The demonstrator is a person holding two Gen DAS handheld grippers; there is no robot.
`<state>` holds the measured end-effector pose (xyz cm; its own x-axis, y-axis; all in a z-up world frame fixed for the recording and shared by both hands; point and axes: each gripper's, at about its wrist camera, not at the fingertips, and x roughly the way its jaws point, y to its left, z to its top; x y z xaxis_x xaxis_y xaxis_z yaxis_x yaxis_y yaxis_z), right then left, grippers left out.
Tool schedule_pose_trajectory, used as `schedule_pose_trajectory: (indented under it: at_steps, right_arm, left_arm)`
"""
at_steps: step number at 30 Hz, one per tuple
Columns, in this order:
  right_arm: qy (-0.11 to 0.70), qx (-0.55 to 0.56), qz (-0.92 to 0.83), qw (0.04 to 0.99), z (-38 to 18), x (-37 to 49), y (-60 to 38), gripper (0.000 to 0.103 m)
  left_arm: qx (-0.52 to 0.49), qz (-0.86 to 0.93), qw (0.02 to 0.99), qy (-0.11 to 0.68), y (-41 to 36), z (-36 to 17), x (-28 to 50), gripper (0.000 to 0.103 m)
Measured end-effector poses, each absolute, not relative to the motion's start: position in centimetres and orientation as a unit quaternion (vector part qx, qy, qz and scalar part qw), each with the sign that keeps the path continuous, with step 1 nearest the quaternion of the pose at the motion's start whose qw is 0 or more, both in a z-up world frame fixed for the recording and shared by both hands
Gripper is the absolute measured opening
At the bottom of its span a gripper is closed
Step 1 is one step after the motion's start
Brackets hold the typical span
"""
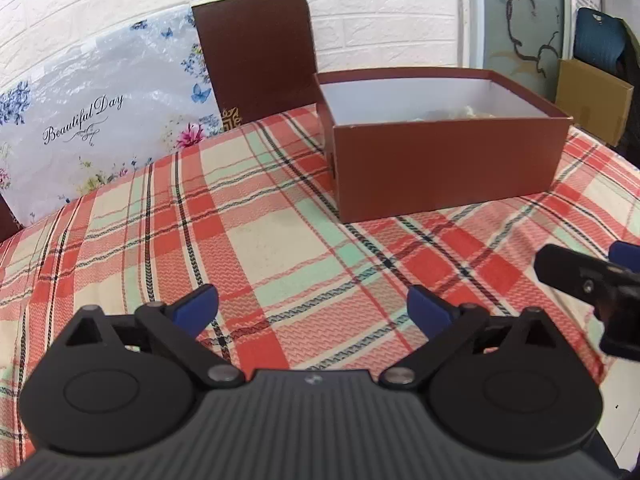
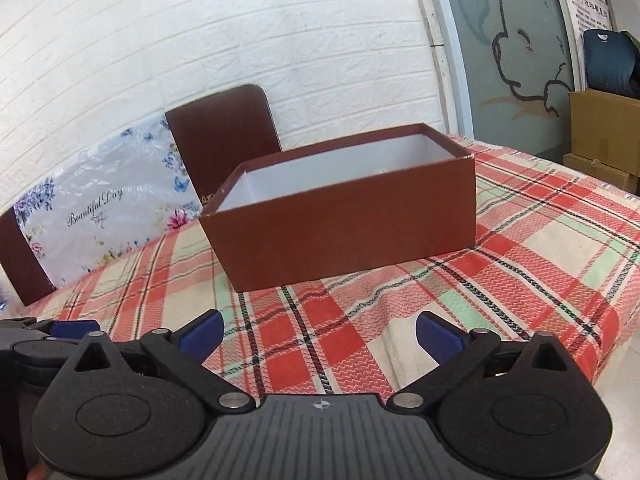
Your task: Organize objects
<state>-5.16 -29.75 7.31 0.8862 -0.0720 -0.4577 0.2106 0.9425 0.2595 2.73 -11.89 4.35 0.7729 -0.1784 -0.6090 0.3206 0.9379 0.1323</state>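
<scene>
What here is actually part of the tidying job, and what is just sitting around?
Part of the job:
open brown box, with something pale inside that is too hidden to name
left gripper, open and empty
right gripper, open and empty

Just around:
plaid tablecloth
flowered plastic bag
brown chair back
cardboard carton

Bright, even light, soft shadow beside the box point(image 1: 448, 168); fisheye bends the edges, corners go dark.
</scene>
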Motion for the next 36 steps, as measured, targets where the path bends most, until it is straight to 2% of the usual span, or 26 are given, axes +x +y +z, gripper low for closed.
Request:
schedule_pose_trajectory:
  at_steps: [36]
  right_arm:
    - [0.209, 0.188, -0.096, 0.955, 7.2, -6.4, -31.8, 0.102]
  left_arm:
    - [0.198, -0.109, 0.935, 0.274, -15.7, 6.2, -2.0, 0.103]
